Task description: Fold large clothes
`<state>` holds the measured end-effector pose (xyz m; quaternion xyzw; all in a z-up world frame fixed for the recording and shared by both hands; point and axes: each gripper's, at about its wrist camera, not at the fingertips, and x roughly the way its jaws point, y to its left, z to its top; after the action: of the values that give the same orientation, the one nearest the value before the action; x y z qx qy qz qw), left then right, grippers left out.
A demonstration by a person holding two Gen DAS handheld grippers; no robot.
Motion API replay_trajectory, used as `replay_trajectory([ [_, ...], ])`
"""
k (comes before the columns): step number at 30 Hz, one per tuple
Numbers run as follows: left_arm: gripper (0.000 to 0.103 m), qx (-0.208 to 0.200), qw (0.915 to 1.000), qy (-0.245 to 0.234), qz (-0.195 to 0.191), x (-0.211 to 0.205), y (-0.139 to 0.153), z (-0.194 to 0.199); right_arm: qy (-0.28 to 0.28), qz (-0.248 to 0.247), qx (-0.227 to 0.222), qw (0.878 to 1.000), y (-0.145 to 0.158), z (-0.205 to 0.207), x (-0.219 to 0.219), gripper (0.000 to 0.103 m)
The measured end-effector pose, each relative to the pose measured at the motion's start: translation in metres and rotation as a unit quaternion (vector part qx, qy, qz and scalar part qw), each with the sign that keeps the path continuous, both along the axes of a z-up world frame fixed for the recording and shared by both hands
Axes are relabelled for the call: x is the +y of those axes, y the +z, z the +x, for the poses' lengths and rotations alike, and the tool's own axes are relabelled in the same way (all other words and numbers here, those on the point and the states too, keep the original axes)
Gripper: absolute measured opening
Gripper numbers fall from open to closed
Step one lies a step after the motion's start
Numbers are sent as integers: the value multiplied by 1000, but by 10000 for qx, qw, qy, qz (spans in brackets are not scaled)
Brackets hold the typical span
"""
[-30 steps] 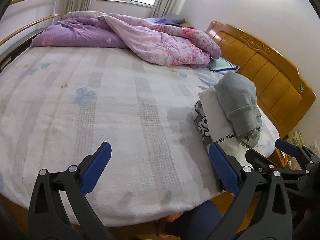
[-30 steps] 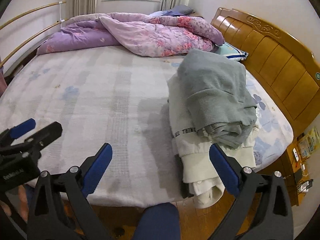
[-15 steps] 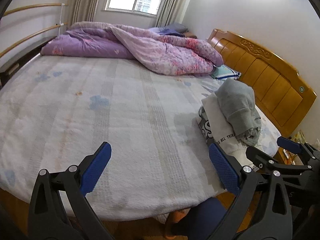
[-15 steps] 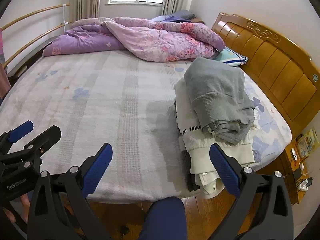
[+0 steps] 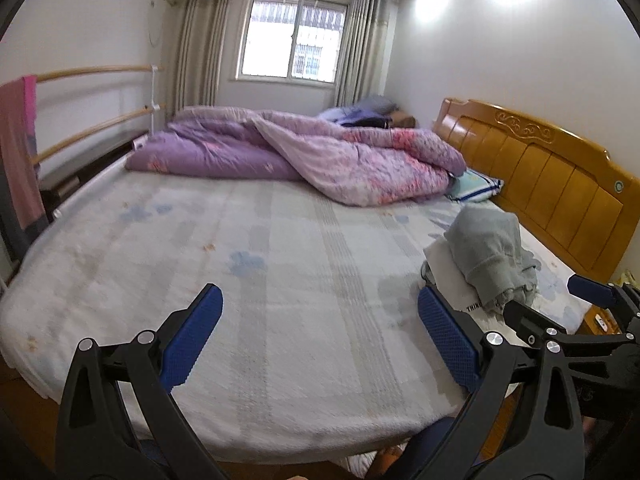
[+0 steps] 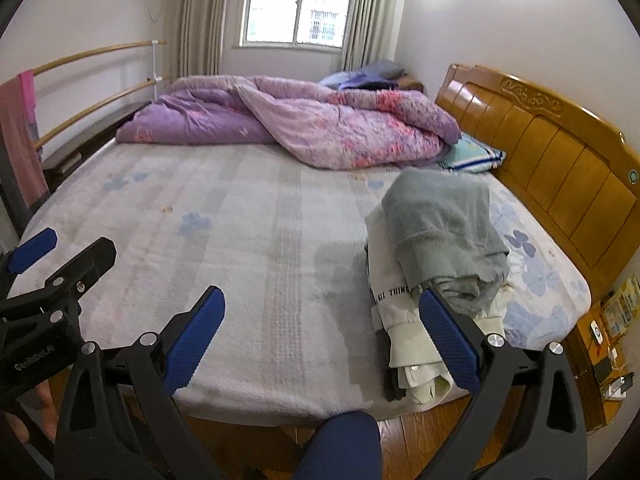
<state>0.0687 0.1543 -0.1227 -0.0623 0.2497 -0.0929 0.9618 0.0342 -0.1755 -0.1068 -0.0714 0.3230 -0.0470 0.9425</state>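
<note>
Bedroom with a wide bed [image 5: 248, 240] under a pale patterned blanket, a wooden headboard [image 5: 540, 168] on the right and a window [image 5: 294, 42] with curtains at the far wall. Crumpled purple-pink quilt [image 5: 340, 156] lies across the far end of the bed, with a striped pillow [image 5: 474, 186] just beside it near the headboard. Pink towel [image 5: 18, 148] hangs on a rail at the left edge.

Stack of folded clothes sits at the near right corner of the bed, close to the headboard side: grey sweatshirt [image 6: 444, 232] on top, white garment [image 6: 394, 300] with black lettering under it, its cuff end hanging over the bed edge. A dark item shows at the bottom of the stack; what it is cannot be told.

Left gripper [image 5: 320, 344] is held over the near bed edge, blue-padded fingers wide apart, nothing between them. Right gripper [image 6: 322, 340] is also spread wide and empty, its right finger overlapping the clothes stack in view; contact cannot be told. Each gripper shows at the side of the other's view. Wooden floor [image 6: 420, 424] and a bedside stand [image 6: 604, 356] with small items sit at lower right.
</note>
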Motion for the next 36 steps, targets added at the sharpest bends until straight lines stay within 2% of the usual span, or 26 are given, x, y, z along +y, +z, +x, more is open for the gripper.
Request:
replay_trajectory([
  [8, 98, -497, 9984, 164, 229, -5, 33, -33, 136, 152, -402, 9990, 22, -23, -4, 94],
  [14, 98, -768, 9961, 244, 369, -11, 47, -49, 157, 260, -604, 9977, 31, -35, -12, 94],
  [26, 98, -892, 9944, 275, 488, -18, 57, -59, 200, 386, -824, 9957, 39, -52, -20, 94],
  [36, 98, -926, 9936, 260, 600, -23, 57, -60, 126, 444, -824, 9955, 38, -55, -25, 94],
])
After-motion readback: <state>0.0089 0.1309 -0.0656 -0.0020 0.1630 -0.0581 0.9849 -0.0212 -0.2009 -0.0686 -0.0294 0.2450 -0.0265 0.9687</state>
